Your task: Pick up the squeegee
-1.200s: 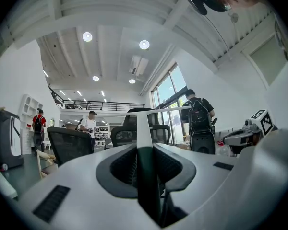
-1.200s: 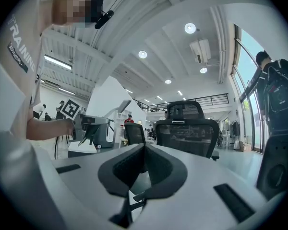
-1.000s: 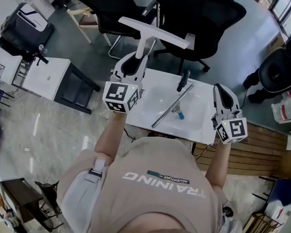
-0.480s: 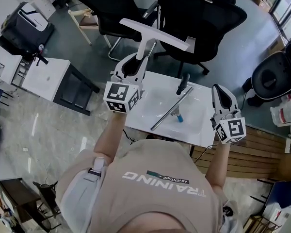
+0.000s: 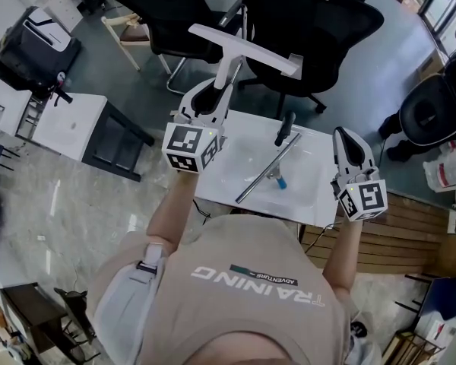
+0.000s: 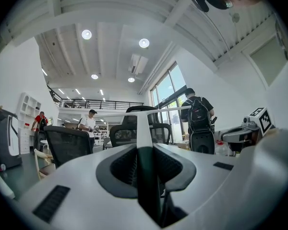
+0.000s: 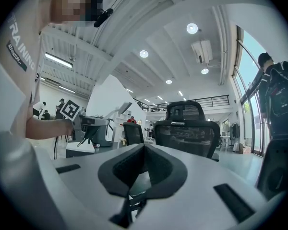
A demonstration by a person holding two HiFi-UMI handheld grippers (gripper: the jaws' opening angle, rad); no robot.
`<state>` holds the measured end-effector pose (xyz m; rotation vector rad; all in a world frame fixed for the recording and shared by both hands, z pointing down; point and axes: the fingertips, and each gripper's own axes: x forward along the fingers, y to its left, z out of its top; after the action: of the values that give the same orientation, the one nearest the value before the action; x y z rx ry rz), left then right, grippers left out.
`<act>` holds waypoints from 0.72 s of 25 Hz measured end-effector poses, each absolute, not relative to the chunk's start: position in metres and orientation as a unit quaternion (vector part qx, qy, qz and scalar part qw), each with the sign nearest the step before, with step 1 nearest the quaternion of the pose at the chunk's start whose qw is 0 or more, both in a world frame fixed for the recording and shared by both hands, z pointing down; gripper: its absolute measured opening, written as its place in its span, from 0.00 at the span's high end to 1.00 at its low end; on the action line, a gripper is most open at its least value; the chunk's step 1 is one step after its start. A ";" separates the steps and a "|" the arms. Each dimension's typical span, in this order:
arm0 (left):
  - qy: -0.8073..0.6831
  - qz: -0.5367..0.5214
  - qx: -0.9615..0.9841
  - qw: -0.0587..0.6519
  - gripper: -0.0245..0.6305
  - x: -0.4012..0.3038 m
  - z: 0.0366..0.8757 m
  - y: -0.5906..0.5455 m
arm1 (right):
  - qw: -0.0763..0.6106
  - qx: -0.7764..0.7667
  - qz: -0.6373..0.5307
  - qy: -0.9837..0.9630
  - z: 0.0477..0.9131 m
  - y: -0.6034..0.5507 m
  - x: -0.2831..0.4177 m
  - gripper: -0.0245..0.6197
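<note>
The left gripper's [image 5: 221, 92] fingers pinch only the squeegee's [image 5: 243, 50] thin handle, so the wide blade may swivel loose, while the right gripper's [image 5: 344, 138] fingers sit pressed together on nothing.

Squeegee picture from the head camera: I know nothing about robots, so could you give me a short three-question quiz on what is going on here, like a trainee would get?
1. True or false: the squeegee lies flat on the white table.
2. Which gripper grips the squeegee's handle? A: the left gripper. B: the right gripper. C: both.
3. In one word, what is between the right gripper's jaws?

Key:
1. False. It is held up off the table.
2. A.
3. Nothing. Its jaws are together.
</note>
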<state>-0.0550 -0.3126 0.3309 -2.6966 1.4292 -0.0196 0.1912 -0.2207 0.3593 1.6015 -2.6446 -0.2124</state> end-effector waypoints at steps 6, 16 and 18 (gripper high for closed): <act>0.466 -0.005 -0.884 0.048 0.81 -0.053 0.327 -0.314 | 0.021 0.519 -0.071 -0.851 0.358 -0.220 0.194 0.91; 0.465 -0.003 -0.884 0.043 0.81 -0.054 0.328 -0.318 | 0.023 0.519 -0.071 -0.852 0.355 -0.222 0.194 0.91; 0.466 -0.003 -0.884 0.043 0.81 -0.054 0.329 -0.319 | 0.024 0.519 -0.069 -0.851 0.356 -0.222 0.195 0.91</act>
<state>-0.0542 -0.3187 0.3286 -2.7028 1.4238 -0.0083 0.1954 -0.2221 0.3564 1.6077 -2.6353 -0.2150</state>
